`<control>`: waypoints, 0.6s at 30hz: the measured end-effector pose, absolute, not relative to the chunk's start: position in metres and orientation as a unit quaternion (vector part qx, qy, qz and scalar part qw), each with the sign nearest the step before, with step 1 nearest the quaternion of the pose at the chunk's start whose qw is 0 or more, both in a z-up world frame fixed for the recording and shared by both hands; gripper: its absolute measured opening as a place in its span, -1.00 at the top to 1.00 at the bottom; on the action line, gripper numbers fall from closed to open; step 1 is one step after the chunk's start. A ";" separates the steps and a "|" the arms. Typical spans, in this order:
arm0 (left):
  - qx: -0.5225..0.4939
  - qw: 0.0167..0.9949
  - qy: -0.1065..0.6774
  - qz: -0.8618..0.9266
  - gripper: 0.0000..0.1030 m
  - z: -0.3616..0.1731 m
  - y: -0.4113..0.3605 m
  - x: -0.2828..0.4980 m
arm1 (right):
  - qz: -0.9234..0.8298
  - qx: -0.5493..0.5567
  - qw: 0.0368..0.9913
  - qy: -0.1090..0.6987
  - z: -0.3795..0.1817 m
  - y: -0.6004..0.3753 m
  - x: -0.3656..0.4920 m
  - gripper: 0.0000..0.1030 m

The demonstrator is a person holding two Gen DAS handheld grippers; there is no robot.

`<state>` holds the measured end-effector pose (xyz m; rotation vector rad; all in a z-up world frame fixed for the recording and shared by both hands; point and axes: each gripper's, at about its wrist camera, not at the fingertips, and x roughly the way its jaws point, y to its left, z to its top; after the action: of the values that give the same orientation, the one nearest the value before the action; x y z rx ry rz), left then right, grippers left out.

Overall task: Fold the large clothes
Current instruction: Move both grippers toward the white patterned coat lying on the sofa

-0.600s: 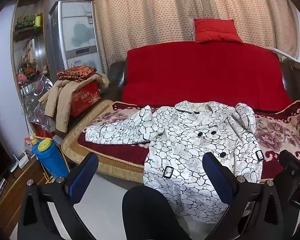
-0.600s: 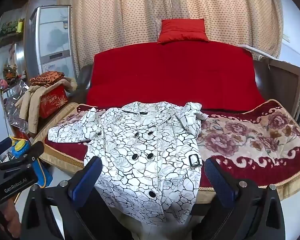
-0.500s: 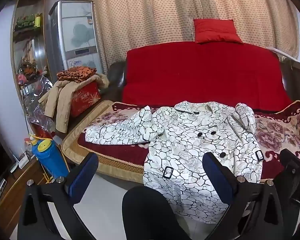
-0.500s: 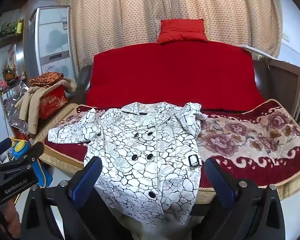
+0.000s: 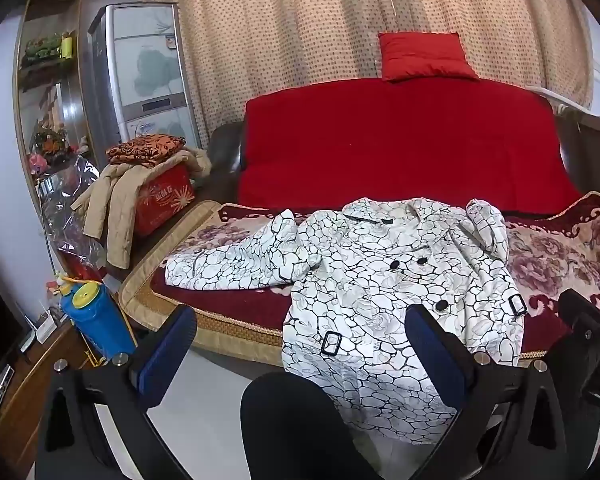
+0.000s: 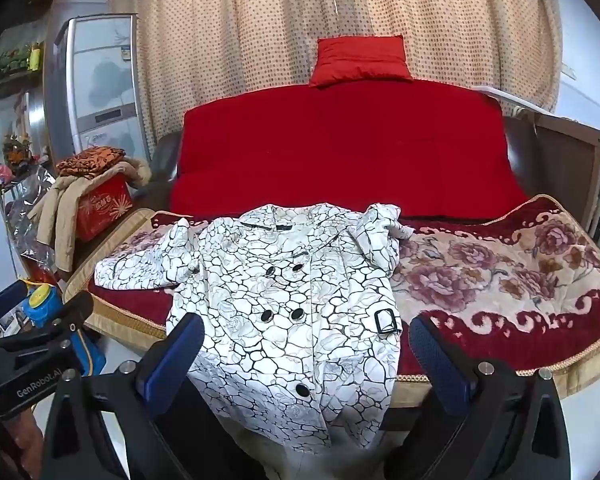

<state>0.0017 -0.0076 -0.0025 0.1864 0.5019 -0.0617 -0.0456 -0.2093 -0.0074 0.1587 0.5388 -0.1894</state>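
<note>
The white double-breasted coat printed with a black crackle pattern lay face up on the sofa seat, its long axis running from the sofa's backrest toward the grippers: collar at the far end, hem at the near end, where it spilled over the seat's front edge and hung down. One sleeve stretched flat out to the left across the seat, roughly crosswise to the body; the other was bunched up beside the right shoulder. Black buttons ran down the front, and a black buckle sat on each side of the waist.

The right gripper with black arms and blue finger pads hovered just in front of the hem with its jaws spread wide, holding nothing, the coat's lower half showing between the two fingers. The left gripper of the same build was likewise fully spread and empty, set further left, so the coat lay ahead and to its right. Whether either pad brushed the hanging hem is hard to judge from these angles.

Under the coat lay a floral maroon-and-cream blanket, backed by a red sofa throw with a small red cushion on top. Left of the left gripper stood a blue bottle with a yellow lid.
</note>
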 end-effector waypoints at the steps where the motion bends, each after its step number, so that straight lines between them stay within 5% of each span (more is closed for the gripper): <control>1: 0.091 0.964 0.249 -0.032 -1.00 -0.002 -0.007 0.002 | -0.095 0.076 0.956 0.266 -0.008 -0.208 -0.045 -1.00; 18: 0.097 0.960 0.262 -0.039 -1.00 -0.008 -0.013 0.008 | -0.099 0.080 0.952 0.278 -0.016 -0.214 -0.041 -1.00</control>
<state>0.0079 -0.0127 -0.0078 0.1961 0.5304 -0.0783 -0.0408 -0.2139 -0.0159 0.1634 0.5661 -0.2015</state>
